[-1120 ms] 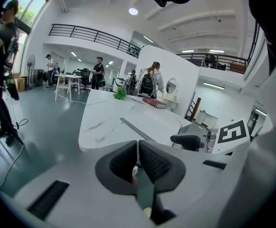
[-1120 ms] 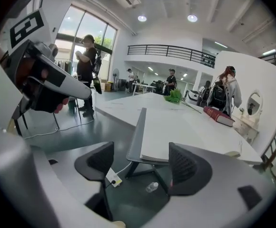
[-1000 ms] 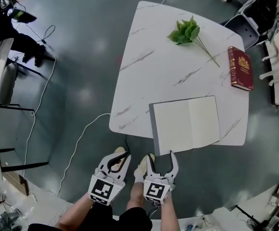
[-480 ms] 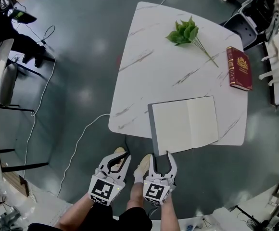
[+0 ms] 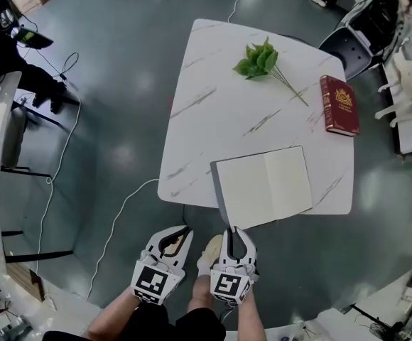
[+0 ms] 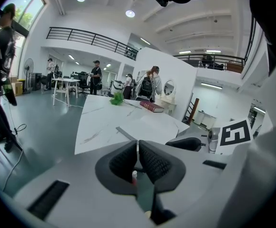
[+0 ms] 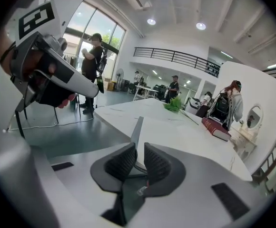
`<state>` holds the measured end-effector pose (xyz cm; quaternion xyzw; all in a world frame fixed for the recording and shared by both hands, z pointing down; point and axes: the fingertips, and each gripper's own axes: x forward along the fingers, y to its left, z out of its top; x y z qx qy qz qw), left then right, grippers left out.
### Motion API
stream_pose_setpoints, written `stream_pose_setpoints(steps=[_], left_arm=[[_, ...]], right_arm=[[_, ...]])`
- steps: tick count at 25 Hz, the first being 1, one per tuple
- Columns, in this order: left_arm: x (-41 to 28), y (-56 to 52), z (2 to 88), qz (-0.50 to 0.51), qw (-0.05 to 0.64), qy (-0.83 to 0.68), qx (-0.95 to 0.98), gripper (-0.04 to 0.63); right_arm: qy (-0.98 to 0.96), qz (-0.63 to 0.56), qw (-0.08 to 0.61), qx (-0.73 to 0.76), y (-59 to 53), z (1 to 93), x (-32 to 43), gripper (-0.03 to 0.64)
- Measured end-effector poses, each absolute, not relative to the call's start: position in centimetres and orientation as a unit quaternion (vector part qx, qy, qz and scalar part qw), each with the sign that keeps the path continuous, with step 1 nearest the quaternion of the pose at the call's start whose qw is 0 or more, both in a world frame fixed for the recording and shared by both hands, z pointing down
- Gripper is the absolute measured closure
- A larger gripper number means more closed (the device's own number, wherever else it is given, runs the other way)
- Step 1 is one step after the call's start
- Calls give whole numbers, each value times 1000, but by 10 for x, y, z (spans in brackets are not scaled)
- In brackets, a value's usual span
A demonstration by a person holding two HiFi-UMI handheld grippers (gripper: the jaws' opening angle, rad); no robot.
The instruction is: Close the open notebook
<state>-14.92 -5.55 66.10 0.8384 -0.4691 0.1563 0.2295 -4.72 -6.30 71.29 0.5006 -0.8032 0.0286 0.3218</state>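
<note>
One notebook [image 5: 263,183] corner overhangs the table's [image 5: 206,119] near edge, bare tabletop beyond it.

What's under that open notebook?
The white table, though the notebook juts past its edge at the near corner. A grey cover shows along its left side. Whatever lies directly beneath is covered.

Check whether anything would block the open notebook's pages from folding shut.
Nothing visible does. Both pages of the notebook are bare, and the red book and the leafy sprig lie farther back on the table, well apart from it.
</note>
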Motion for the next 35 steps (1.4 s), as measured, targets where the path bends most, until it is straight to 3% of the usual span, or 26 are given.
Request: stream_pose_setpoints(steps=[3,35], left_arm=[[-147,-57,649,153,222,-467,842,561],[-86,-94,518,128,130,-460,869,561]], right_arm=[[-803,33,319,502,-61,705,-48,591],[-780,37,238,578,-94,575,45,594]])
